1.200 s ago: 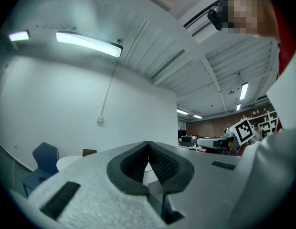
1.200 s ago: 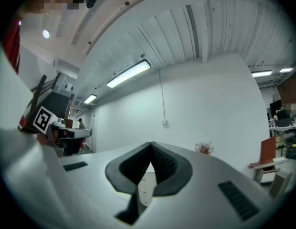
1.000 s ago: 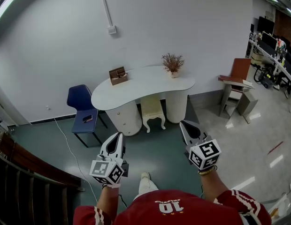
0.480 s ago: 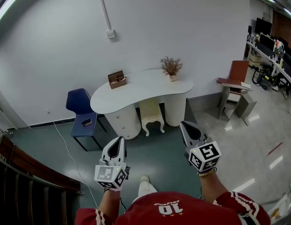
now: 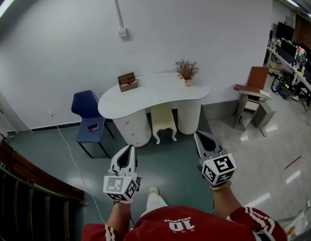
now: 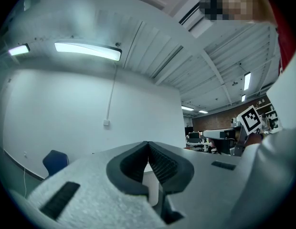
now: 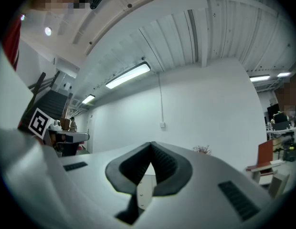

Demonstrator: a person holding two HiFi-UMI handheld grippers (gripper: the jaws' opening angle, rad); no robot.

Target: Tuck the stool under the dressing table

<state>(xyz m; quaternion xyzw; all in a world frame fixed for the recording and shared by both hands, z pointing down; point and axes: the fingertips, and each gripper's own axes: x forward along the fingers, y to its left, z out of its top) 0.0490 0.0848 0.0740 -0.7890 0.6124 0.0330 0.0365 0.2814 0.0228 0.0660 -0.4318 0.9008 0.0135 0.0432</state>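
Note:
A cream stool (image 5: 163,121) with curved legs stands between the two ribbed pedestals of the white kidney-shaped dressing table (image 5: 150,90) against the far wall. Its seat is partly beneath the tabletop. My left gripper (image 5: 129,149) is held out over the green floor, short of the table, shut with nothing in it. My right gripper (image 5: 200,136) is level with it on the right, also shut and empty. In the left gripper view the jaws (image 6: 148,147) meet at their tips. The right gripper view shows its tips (image 7: 151,147) touching too.
A blue chair (image 5: 88,118) stands left of the table with a small dark object on its seat. A wooden box (image 5: 127,81) and a dried plant in a pot (image 5: 185,70) sit on the tabletop. A grey side stand (image 5: 250,104) is at right. A white cable (image 5: 70,152) runs across the floor.
The head view has shifted slightly, so the table sits a little differently in the picture. Both grippers keep nearly the same place and stay shut.

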